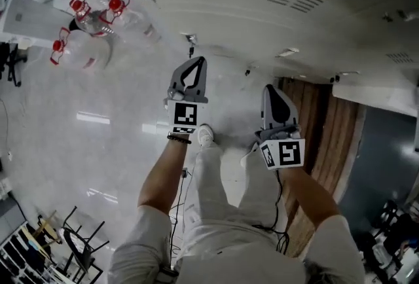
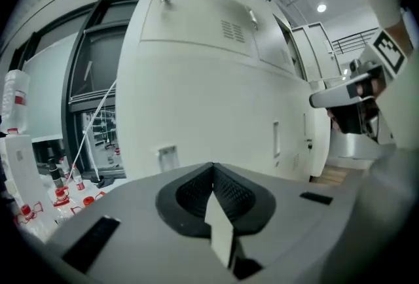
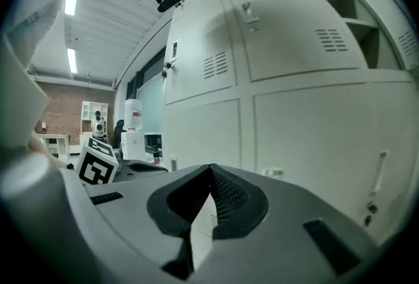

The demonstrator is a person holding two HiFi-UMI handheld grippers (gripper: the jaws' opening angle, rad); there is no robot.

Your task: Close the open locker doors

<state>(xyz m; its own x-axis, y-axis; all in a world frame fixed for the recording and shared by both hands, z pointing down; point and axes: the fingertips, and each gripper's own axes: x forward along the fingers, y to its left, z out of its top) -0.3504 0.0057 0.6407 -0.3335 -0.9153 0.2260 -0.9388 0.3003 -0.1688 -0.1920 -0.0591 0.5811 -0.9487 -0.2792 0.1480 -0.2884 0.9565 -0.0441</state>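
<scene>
Jaws pressed together on nothing, the right gripper [image 3: 210,175] faces the lockers [image 3: 294,132], and the open compartment [image 3: 366,14] lies up and to its right, probably nearer it than the left gripper [image 2: 213,175] (likewise closed, empty).

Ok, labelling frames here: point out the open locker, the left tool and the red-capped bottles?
open locker [image 3: 366,8]: right gripper view, its shadowed inside.
left tool [image 2: 212,165]: left gripper view, its shut tips.
red-capped bottles [image 1: 97,22]: head view, one bottle's clear body.
</scene>
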